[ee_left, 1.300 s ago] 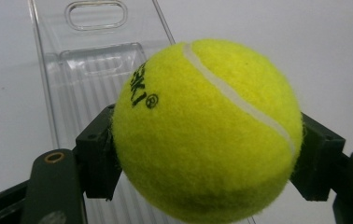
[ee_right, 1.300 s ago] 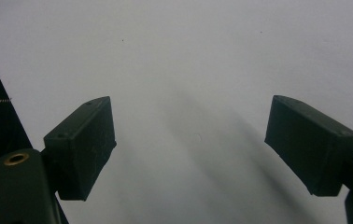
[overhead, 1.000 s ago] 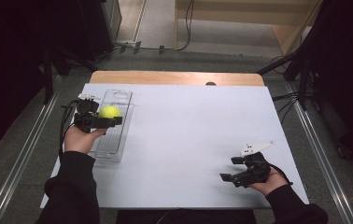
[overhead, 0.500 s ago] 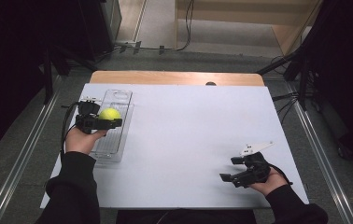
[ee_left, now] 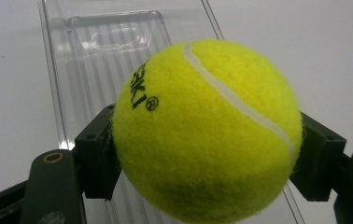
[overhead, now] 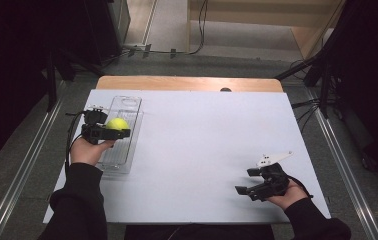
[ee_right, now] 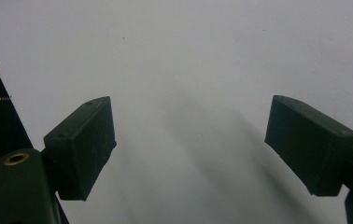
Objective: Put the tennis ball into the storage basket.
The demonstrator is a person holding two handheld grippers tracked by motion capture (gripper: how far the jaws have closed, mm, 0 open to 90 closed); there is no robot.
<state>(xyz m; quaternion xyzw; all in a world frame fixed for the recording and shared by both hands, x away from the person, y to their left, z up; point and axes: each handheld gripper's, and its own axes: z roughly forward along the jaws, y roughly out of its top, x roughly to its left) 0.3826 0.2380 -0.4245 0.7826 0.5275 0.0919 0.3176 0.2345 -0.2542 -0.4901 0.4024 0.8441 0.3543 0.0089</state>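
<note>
We see the left gripper (overhead: pixel 118 129) pinching a yellow tennis ball (ee_left: pixel 207 130) between both jaws above a clear plastic tray (overhead: pixel 122 107), the right gripper (ee_right: pixel 191 140) spread wide, holding nothing, over the white table (overhead: pixel 202 135)

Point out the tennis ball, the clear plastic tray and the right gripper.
tennis ball (ee_left: pixel 207 130), left gripper view, middle of its felt.
clear plastic tray (overhead: pixel 125 104), high view, far end wall.
right gripper (overhead: pixel 248 181), high view, between its open fingertips.
</note>
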